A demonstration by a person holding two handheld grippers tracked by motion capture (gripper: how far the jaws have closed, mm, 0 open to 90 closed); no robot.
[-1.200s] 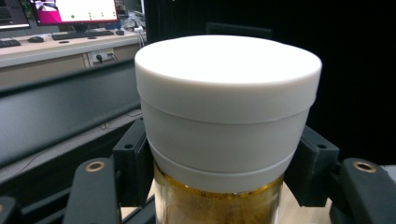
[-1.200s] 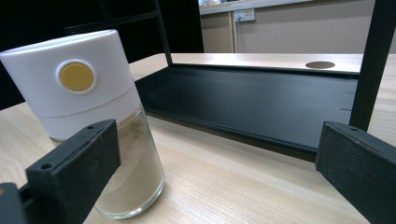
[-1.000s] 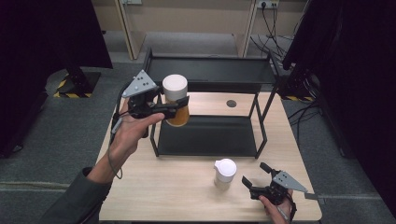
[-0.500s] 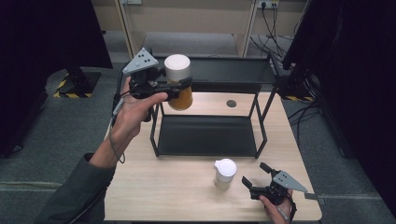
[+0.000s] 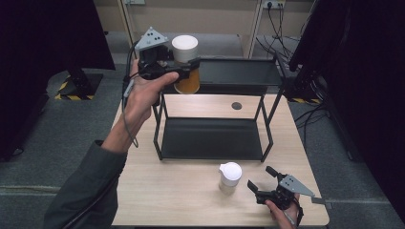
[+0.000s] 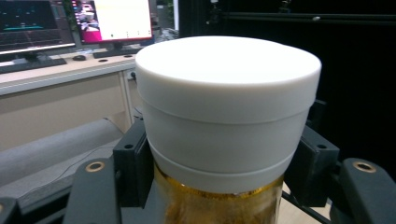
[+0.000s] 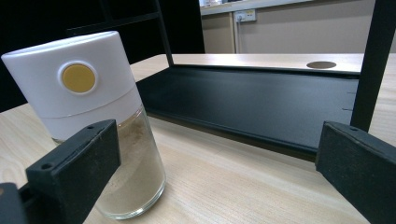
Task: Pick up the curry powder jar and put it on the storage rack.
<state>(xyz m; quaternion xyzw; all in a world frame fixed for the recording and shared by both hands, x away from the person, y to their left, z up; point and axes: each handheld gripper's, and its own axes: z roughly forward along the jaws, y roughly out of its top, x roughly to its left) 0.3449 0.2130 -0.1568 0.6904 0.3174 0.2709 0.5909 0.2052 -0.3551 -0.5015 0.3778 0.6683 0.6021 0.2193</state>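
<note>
Left claw (image 5: 188, 68): raised since earlier frame, clamping amber jar (image 5: 186, 78) above shelf rack's (image 5: 239, 71) top-left corner. Right claw (image 5: 261, 183): wide, unladen, desk's (image 5: 181, 191) near-right corner.

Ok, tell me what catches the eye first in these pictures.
The left gripper holds an amber jar with a white lid up by the left end of the black rack's top shelf. On the table before the rack stands a second white-capped jar, beside the open right gripper.
</note>
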